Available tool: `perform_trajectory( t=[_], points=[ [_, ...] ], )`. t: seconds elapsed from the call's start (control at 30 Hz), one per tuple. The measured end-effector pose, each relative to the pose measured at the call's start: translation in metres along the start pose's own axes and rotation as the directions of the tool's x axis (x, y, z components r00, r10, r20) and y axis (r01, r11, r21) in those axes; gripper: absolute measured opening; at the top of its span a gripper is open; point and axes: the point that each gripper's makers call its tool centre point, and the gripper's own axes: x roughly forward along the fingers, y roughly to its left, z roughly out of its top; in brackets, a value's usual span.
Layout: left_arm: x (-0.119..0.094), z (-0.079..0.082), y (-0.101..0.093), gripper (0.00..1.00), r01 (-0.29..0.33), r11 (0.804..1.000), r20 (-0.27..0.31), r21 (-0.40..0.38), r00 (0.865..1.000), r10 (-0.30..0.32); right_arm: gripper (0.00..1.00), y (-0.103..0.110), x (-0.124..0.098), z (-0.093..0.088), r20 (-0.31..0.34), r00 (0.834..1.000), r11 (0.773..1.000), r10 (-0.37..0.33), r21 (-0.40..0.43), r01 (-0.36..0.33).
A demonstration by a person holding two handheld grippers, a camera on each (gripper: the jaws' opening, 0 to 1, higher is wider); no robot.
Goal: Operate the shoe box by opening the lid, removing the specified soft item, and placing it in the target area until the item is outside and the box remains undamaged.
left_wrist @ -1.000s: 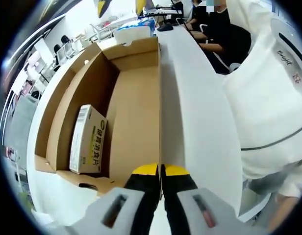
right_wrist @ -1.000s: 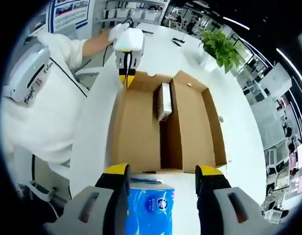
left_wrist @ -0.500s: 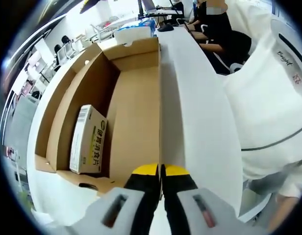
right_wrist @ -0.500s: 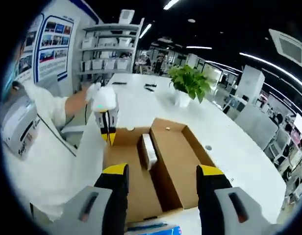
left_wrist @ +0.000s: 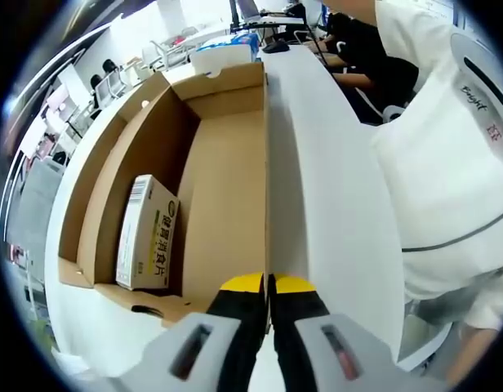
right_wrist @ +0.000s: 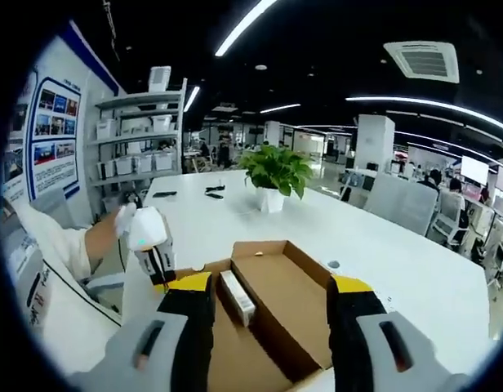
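Open shoe box is lying on the white table, one small carton inside.

The left gripper is pinching its jaws together on the raised lid. The right gripper is hovering above the box with jaws apart, holding nothing. The carton is lying against the box's inner wall.

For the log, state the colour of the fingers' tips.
Yellow tips on black fingers, clearest in the right gripper view.

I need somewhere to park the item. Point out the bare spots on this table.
The white table is bare right of the open brown cardboard shoe box, and between it and the potted green plant. Inside, the small white carton crowds one wall; the left gripper pinches the lid.
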Motion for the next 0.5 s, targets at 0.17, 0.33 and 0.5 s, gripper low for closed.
perform_trajectory(
  t=[0.17, 0.33, 0.5],
  points=[
    [0.0, 0.0, 0.0, 0.01, 0.0, 1.0, 0.001, 0.0, 1.0, 0.0, 0.56, -0.003, 0.004, 0.0, 0.034, 0.998, 0.998, -0.051, -0.042, 0.053],
    [0.0, 0.0, 0.0, 0.01, 0.001, 1.0, 0.002, 0.0, 1.0, -0.001, 0.41, 0.008, 0.012, -0.008, 0.003, 0.999, 0.992, -0.037, -0.121, 0.037],
    [0.0, 0.0, 0.0, 0.01, 0.0, 1.0, 0.005, 0.0, 1.0, 0.0, 0.35, 0.013, 0.025, -0.009, 0.039, 0.995, 0.982, -0.095, -0.162, 0.1]
  ],
)
